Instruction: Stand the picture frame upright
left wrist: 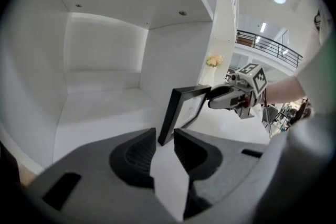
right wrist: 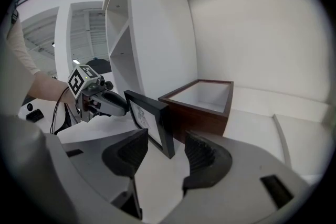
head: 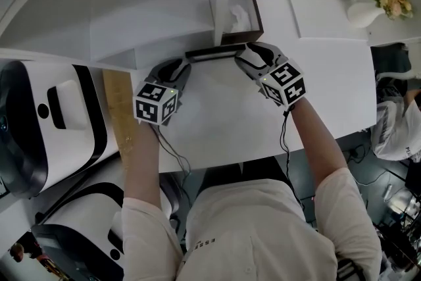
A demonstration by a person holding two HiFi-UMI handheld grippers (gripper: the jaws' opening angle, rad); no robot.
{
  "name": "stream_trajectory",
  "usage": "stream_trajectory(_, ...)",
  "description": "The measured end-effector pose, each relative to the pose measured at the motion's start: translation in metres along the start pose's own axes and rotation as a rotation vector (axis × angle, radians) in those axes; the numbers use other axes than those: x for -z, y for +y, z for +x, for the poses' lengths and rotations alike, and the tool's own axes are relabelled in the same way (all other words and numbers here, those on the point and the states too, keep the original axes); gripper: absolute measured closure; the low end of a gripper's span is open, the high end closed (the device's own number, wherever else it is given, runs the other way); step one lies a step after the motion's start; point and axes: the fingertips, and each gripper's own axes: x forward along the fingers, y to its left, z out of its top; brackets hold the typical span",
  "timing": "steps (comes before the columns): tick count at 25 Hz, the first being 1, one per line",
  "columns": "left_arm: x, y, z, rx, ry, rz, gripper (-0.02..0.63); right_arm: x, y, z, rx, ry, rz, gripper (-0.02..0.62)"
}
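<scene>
**Clerk:** Head view, item one, leftmost: left gripper [head: 185,65]. Condition?

**Checker:** Jaws closed on one short end of the picture frame [head: 210,53]. In the left gripper view the frame's lower corner fills the gap between the pads.

**Clerk:** Item two, the frame. Location?

**Checker:** Directly ahead of both sets of jaws, spanning from the left gripper's tips to the right gripper's. It rests on its lower long edge on the white surface [head: 217,108].

**Clerk:** Long axis?

**Checker:** Level, running left to right, one short end at each gripper.

**Clerk:** Facing?

**Checker:** Printed face toward the person. Its back is toward the brown box [head: 256,10], which sits just beyond the right gripper's tips, behind the frame's right end. The frame looks close to upright; I cannot tell whether it leans a little.

**Clerk:** Item three, right gripper [head: 243,54]?

**Checker:** Jaws apart. The right gripper view shows the frame's other short end standing between them with a gap at each pad. It is straddled, not pinched.

**Clerk:** Nearer hand?

**Checker:** Neither, since each is at its own end. Only the left has hold.

**Clerk:** Assessment for the next move?

**Checker:** My judgement is that everything turns on the left grip. The frame is thin front to back, so it could tip across that depth once freed. The open right jaws would act as a fence.
</scene>
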Motion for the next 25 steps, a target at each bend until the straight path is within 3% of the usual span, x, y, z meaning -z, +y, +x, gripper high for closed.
stream_trajectory(4,-0.002,-0.005,-0.023,-0.073,-0.027,0.025,0.515,0.002,-0.004,-0.024,0.096,-0.004,0.029,0.393)
stream_trajectory(7,-0.01,-0.019,-0.042,-0.116,-0.067,0.011,0.517,0.001,0.001,-0.044,0.159,-0.028,0.089,0.535)
stream_trajectory(9,-0.018,-0.033,-0.054,-0.126,-0.112,-0.013,0.532,-0.002,0.01,-0.056,0.185,-0.039,0.093,0.568)
stream_trajectory(10,-0.022,-0.04,-0.061,-0.138,-0.136,-0.017,0.547,-0.004,0.015,-0.062,0.197,-0.044,0.09,0.575)
stream_trajectory(11,-0.027,-0.047,-0.068,-0.154,-0.159,-0.014,0.603,-0.007,0.02,-0.068,0.208,-0.055,0.089,0.58)
stream_trajectory(12,-0.032,-0.054,-0.076,-0.17,-0.181,-0.007,0.607,-0.012,0.026,-0.075,0.217,-0.072,0.09,0.58)
stream_trajectory(15,-0.051,-0.078,-0.1,-0.205,-0.242,0.039,0.607,-0.032,0.044,-0.097,0.234,-0.143,0.082,0.581)
stream_trajectory(20,-0.094,-0.121,-0.148,-0.221,-0.36,0.145,0.607,-0.08,0.075,-0.137,0.249,-0.281,-0.022,0.581)
stream_trajectory(25,-0.128,-0.146,-0.194,-0.22,-0.478,0.142,0.607,-0.122,0.097,-0.174,0.237,-0.413,-0.082,0.581)
